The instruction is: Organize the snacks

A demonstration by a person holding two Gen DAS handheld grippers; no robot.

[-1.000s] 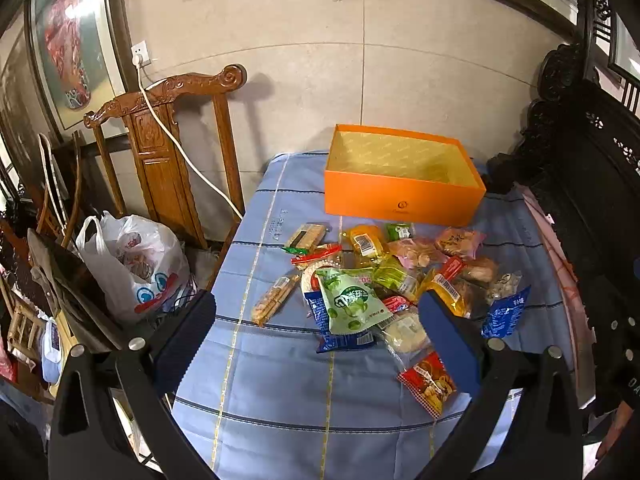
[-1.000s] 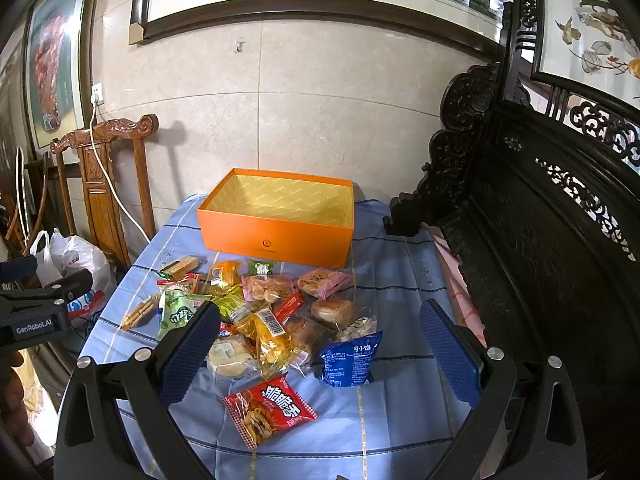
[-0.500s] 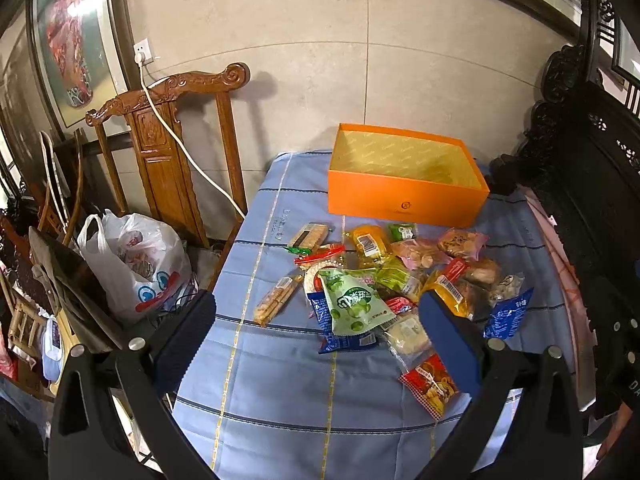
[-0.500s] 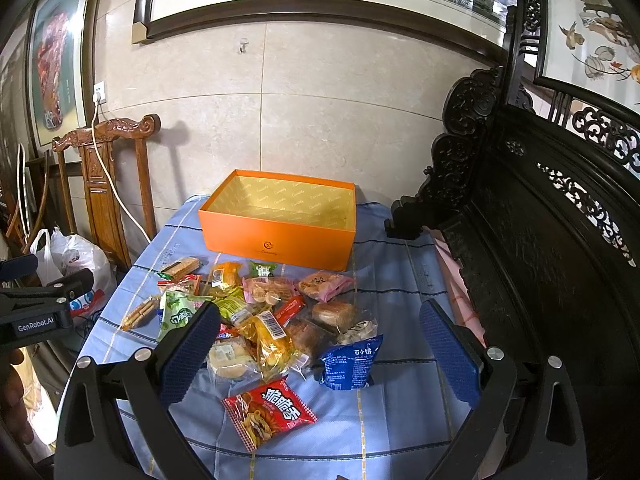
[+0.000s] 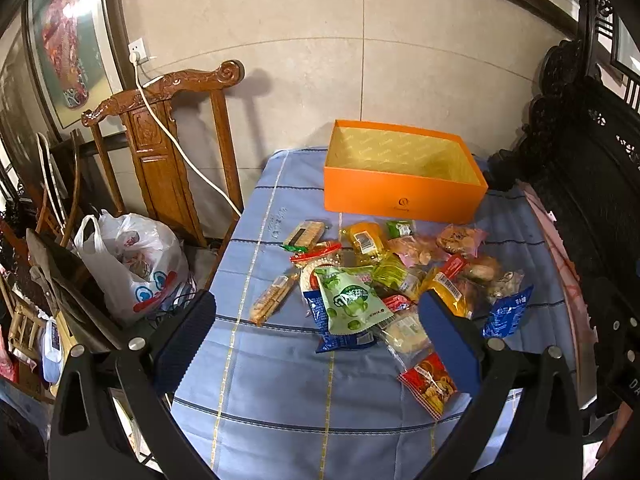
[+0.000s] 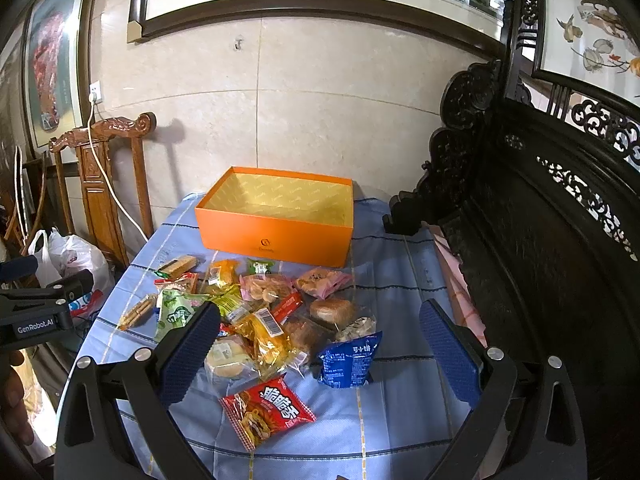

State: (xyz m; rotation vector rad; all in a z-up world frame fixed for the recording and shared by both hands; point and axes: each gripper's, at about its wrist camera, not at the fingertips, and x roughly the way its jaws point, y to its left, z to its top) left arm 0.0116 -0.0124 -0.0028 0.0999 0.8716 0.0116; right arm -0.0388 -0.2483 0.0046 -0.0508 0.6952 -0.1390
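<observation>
Right wrist view: your right gripper (image 6: 320, 344) hangs above the near edge of the counter (image 6: 400, 280), jaws spread wide, nothing between them
Left wrist view: same deal, left gripper (image 5: 318, 332) is wide apart and empty, hovering over the near left part of the pile
Snack pile: loose heap in the middle of the blue cloth, between you and the orange box (image 6: 276, 220), which sits at the far end and looks empty
Nearest grabs: red chip bag (image 6: 266, 410) lies flat and on its own at the front, blue packet (image 6: 350, 362) just beside it to the right
Left side strays: green pouch (image 5: 350, 300) lies on top of other packets, cracker sleeve (image 5: 274, 298) sits apart to its left
How they'll handle: all light, crinkly film, probably slippery and puffed with air, so you'd pinch a sealed edge or corner instead of the belly
Fragile bits: the clear-wrapped cake (image 6: 332, 310) and the cracker sleeve look crushable, so go gentle
Watch out: packets overlap in the middle, so pulling one may drag its neighbours
My guess: start with the loose ones at the front, nothing is in the box yet
</observation>
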